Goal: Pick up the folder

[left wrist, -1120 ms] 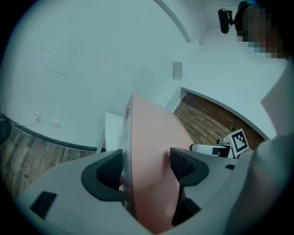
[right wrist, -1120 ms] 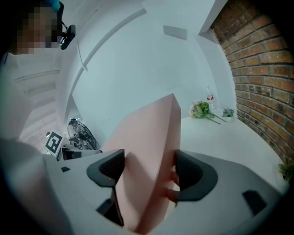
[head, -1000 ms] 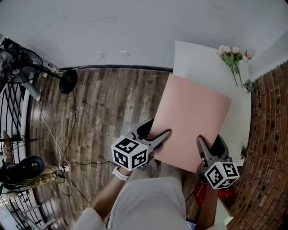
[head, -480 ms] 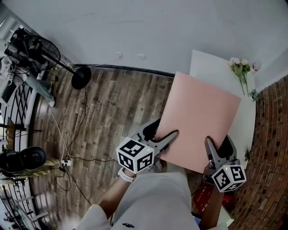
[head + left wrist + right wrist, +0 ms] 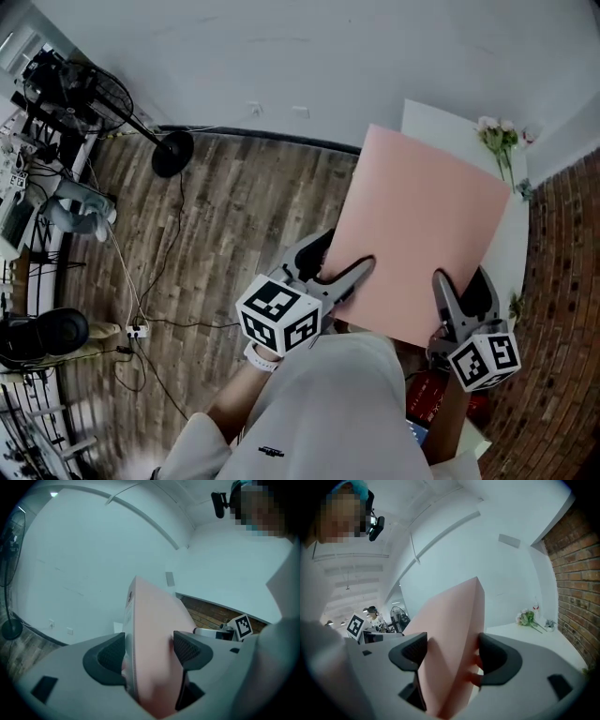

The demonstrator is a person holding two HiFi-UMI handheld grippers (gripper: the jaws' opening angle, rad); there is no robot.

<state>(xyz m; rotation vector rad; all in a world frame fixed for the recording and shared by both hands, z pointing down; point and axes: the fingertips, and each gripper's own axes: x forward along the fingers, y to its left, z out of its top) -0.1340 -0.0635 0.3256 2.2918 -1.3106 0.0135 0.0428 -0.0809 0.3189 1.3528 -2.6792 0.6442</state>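
Observation:
A pink folder (image 5: 422, 234) hangs in the air between both grippers, tilted, over the near end of a white table (image 5: 441, 127). My left gripper (image 5: 342, 267) is shut on the folder's near left edge, with one finger on top and the other beneath. My right gripper (image 5: 461, 281) is shut on its near right corner. In the left gripper view the folder (image 5: 154, 634) stands edge-on between the pads of the left gripper (image 5: 150, 651). In the right gripper view the right gripper (image 5: 452, 658) clamps the folder (image 5: 450, 620) the same way.
Flowers (image 5: 499, 141) lie at the table's far end. A brick wall (image 5: 562, 281) runs along the right. On the wooden floor to the left are a fan's round base (image 5: 173, 155), cables and a power strip (image 5: 136, 330). A red item (image 5: 431, 394) sits below the right gripper.
The folder has come up and away from the table and now covers more of it. Both grippers stayed shut on it. The head view has shifted a little.

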